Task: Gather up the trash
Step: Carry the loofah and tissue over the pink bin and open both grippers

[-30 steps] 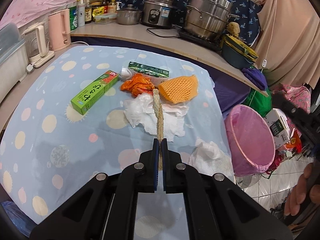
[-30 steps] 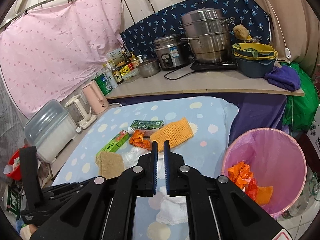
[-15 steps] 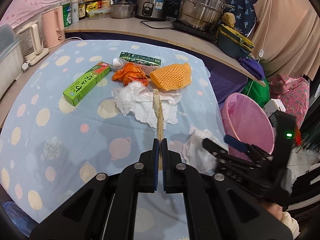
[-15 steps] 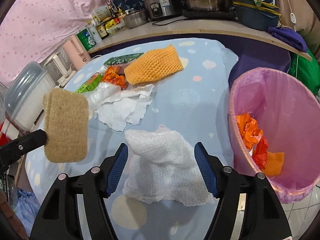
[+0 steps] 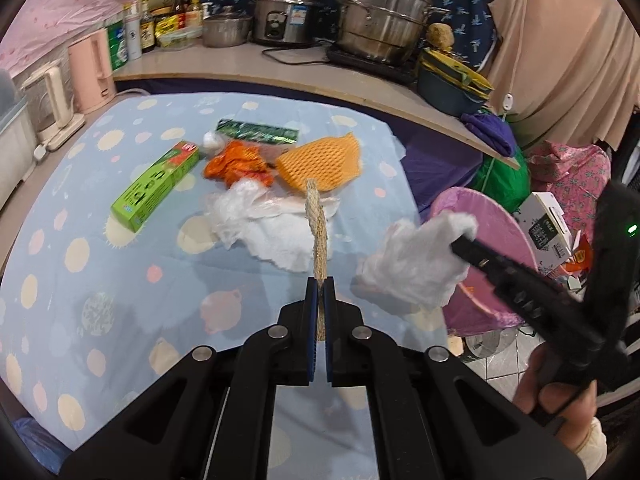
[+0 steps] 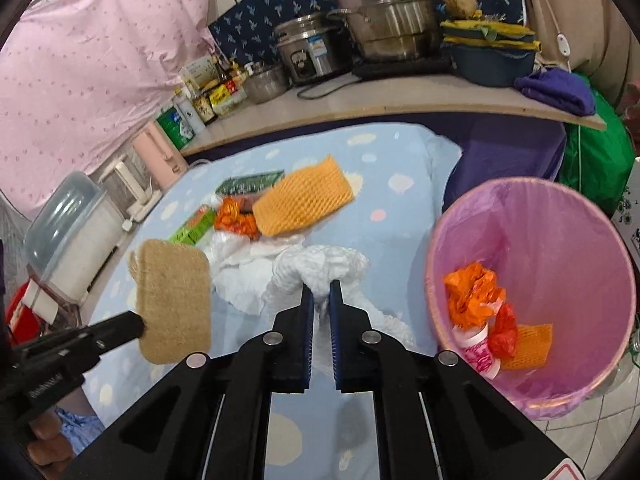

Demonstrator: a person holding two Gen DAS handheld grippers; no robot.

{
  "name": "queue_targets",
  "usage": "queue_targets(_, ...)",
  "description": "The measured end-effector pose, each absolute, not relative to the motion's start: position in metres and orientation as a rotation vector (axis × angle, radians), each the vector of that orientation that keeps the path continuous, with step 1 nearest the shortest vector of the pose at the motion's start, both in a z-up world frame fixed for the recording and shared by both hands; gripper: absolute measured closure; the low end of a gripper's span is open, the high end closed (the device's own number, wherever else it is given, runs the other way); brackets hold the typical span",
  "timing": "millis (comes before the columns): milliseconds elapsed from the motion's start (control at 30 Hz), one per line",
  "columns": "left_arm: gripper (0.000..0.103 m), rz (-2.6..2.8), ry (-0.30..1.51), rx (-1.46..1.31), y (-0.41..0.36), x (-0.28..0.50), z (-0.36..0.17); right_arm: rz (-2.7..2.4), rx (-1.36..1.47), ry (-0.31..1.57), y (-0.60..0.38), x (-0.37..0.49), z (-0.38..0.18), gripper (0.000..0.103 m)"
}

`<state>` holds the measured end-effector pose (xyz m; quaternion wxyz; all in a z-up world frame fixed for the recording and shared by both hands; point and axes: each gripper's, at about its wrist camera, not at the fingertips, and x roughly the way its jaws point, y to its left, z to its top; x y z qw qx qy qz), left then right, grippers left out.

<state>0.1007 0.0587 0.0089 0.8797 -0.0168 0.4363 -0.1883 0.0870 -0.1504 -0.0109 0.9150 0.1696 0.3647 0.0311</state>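
Left tongs [image 5: 319, 280]: clamped on a tan scouring pad [image 6: 172, 300], held edge-on, lower centre of frame. Right tongs [image 6: 320, 292]: just closed, clamped on a white crumpled tissue [image 6: 320, 264], lifted off the tabletop [image 5: 100, 280]. Pink-lined bin [image 6: 532, 216]: right of frame, holding orange wrappers. On the tabletop, centre: orange foam net [image 5: 320, 158], green box [image 5: 156, 186], white paper [image 5: 276, 236].
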Motion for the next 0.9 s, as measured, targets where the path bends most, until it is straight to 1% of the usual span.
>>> queue_targets(133,0.101,-0.464,0.876,-0.014,0.029,0.102,0.023,-0.007,0.367,0.658,-0.188,0.073,0.024,0.095)
queue_targets(333,0.101,-0.592,0.833,0.013,-0.032,0.103,0.040,-0.144,0.364,0.598,-0.243,0.055,0.043,0.095)
queue_targets(500,0.101,-0.688,0.838,0.036,-0.085,0.106,0.037,-0.232,0.379,0.630,-0.280,0.050,0.023,0.095)
queue_targets(733,0.100,-0.755,0.877,0.086,-0.142,0.113,0.010,-0.291,0.420,0.695,-0.306,0.049,-0.016,0.095)
queue_targets(833,0.100,-0.771,0.890,0.090,-0.154,0.118,-0.002,-0.317,0.421,0.707,-0.311,0.049,-0.024,0.089)
queue_targets(867,0.099,-0.763,0.889,0.088,-0.157,0.118,-0.005,-0.328,0.420,0.708,-0.313,0.049,-0.025,0.079)
queue_targets(900,0.098,-0.762,0.893,0.088,-0.158,0.119,-0.007,-0.335,0.422,0.705,-0.314,0.048,-0.024,0.071)
